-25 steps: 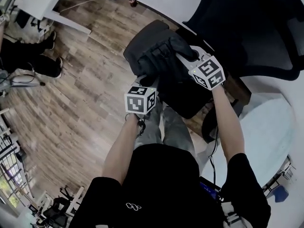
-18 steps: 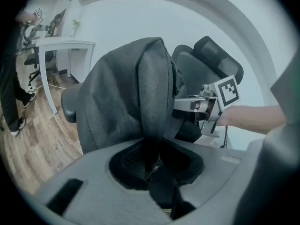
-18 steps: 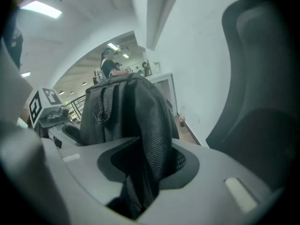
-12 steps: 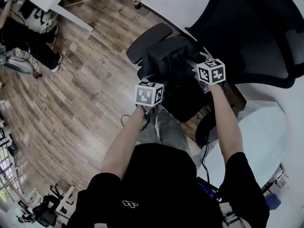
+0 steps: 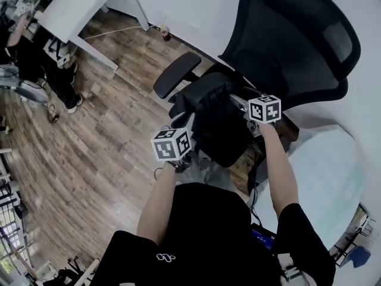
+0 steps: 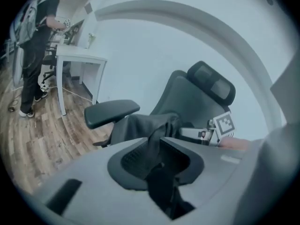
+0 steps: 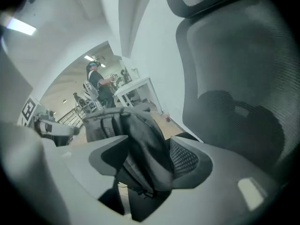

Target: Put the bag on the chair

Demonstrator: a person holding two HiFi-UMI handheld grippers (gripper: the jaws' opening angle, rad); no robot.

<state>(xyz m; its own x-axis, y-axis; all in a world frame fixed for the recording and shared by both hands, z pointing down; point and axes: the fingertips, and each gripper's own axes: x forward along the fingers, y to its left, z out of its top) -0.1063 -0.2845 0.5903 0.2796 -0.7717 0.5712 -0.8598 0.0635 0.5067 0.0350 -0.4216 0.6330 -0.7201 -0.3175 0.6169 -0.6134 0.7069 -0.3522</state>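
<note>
The black bag (image 5: 209, 107) rests on the seat of the black office chair (image 5: 280, 52), slumped toward its left armrest (image 5: 175, 75). My left gripper (image 5: 184, 123) is at the bag's near left side. In the left gripper view a thin dark strap (image 6: 157, 149) runs loosely through the left gripper (image 6: 157, 159), whose jaws are closing. My right gripper (image 5: 237, 101) reaches in from the right. Its jaws are opening wide around a thick fold of the bag (image 7: 140, 144), seen close up between the right gripper (image 7: 145, 165) jaws, with the chair's backrest (image 7: 234, 78) just behind.
A white desk (image 5: 77, 11) stands at the far left on the wood floor (image 5: 89, 136), with a person (image 5: 24, 52) beside it. A pale round table (image 5: 333, 177) lies to my right. A cable trails on the floor under the desk.
The bag has settled onto the seat. My left gripper has drawn back toward me, and the right one stays by the bag. More of the backrest has come into view.
</note>
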